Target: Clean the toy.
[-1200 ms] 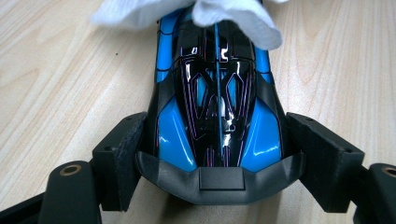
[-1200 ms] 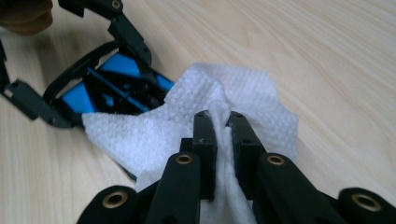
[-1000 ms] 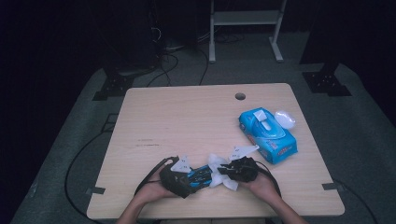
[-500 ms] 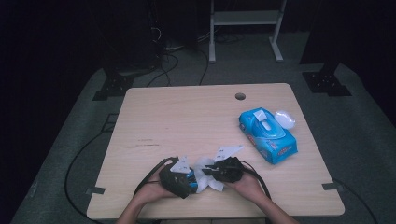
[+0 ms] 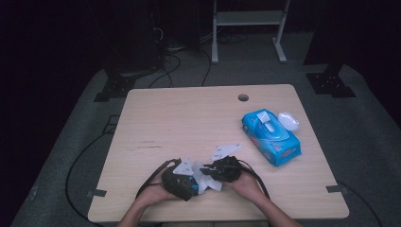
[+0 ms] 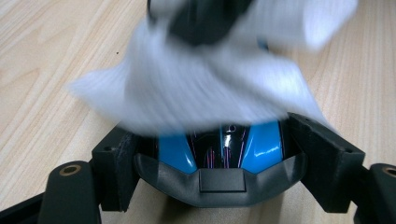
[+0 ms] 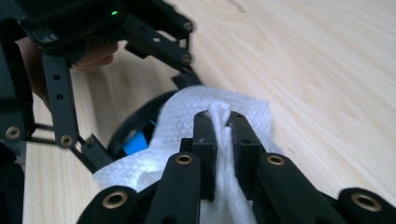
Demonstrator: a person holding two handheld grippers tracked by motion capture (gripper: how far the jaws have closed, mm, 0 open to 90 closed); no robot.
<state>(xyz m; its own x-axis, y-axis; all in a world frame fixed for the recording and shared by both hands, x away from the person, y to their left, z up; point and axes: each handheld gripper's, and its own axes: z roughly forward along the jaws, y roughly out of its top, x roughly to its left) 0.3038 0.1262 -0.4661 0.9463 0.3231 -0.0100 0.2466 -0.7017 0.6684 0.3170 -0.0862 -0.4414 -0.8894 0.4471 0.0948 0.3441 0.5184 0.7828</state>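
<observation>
My left gripper (image 6: 219, 144) is shut on a glossy blue and black object (image 6: 261, 144), with a jaw pressed on each side of it. My right gripper (image 7: 219, 121) is shut on a bunched white wipe (image 7: 182, 121) and holds it against the top of that object (image 7: 135, 142). The wipe (image 6: 196, 88) is blurred and drapes over the object in the left gripper view. Seen from the high view, both grippers meet near the table's front edge, with the left gripper (image 5: 189, 182) left of the right gripper (image 5: 210, 174) and the wipe (image 5: 208, 183) between them.
A blue pack of wipes (image 5: 272, 137) lies at the right of the wooden table (image 5: 189, 118), with a white lid (image 5: 288, 120) beside it. A cable hole (image 5: 243, 98) sits near the far edge. Cables trail from both grippers over the front edge.
My right gripper has moved left with the wipe, closing in on the left gripper and the object. The left gripper has stayed where it was.
</observation>
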